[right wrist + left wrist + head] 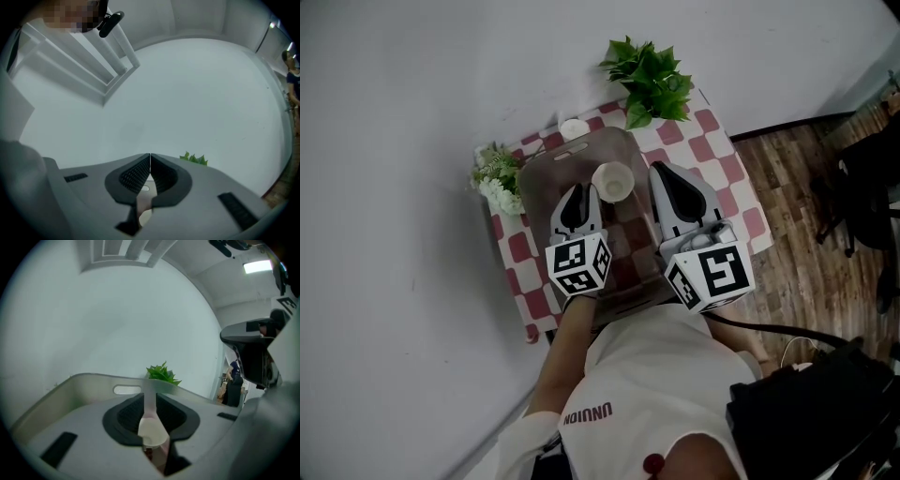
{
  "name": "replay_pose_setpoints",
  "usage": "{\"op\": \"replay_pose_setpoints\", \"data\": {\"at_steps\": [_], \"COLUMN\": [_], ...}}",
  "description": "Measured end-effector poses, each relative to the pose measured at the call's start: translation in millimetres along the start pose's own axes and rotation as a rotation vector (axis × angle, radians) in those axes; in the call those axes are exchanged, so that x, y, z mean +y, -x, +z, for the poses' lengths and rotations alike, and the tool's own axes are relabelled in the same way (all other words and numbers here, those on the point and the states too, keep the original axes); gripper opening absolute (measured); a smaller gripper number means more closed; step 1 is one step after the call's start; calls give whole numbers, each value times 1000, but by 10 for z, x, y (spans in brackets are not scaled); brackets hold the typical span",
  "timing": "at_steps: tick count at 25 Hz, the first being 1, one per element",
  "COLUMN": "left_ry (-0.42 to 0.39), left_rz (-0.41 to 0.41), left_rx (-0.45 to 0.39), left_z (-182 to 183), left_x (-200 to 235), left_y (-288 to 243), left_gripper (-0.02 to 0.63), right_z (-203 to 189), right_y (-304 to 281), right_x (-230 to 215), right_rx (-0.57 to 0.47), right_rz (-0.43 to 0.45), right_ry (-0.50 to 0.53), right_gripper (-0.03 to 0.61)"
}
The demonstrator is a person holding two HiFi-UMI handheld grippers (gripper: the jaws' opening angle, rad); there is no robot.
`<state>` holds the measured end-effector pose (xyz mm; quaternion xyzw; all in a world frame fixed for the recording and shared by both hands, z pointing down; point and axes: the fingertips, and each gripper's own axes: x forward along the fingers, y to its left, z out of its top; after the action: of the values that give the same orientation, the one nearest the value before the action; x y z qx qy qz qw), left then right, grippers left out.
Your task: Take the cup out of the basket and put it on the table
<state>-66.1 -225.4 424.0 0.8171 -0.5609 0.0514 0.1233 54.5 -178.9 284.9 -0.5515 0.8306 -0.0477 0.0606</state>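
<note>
- Small table (724, 157) in red-white check cloth is sitting against a plain white wall (412, 141). Wood-plank floor (806, 211) is running off on the right.
- Smooth translucent grey-brown basket (542, 178), with rounded corners and a slot handle, is filling most of the top. Plant (652, 80), flowers (499, 178) and far cup (573, 128) are crowding the far edge.
- Cup (612, 181) (152, 431), pale and round, is standing upright in the basket between both grippers.
- Left gripper (581, 192) (150, 399): jaws are standing a narrow slit apart. The cup is showing low in the gap; contact unclear.
- Right gripper (659, 171) (150, 161): ribbed pads are pressing together, gripping nothing.
</note>
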Motion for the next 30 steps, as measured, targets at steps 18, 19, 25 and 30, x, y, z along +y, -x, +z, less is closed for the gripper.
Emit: {"op": "replay_pose_setpoints", "data": {"at_steps": [18, 19, 25, 30], "left_ry": [-47, -49, -63, -41], "left_rz": [-39, -37, -44, -68], "left_rx": [165, 177, 239, 316], "left_z": [-631, -669, -895, -1121], "left_x": [-31, -23, -17, -35], "left_y": [-306, -316, -338, -351], "left_gripper": [173, 179, 186, 187], "right_z": [-35, -38, -73, -72], "right_y": [59, 59, 64, 55], "right_x": [-143, -142, -196, -221], "right_rx": [-2, -3, 4, 0], "right_rz": [-9, -7, -30, -41], "right_ry": [-38, -36, -41, -49], "right_gripper": [18, 18, 18, 18]}}
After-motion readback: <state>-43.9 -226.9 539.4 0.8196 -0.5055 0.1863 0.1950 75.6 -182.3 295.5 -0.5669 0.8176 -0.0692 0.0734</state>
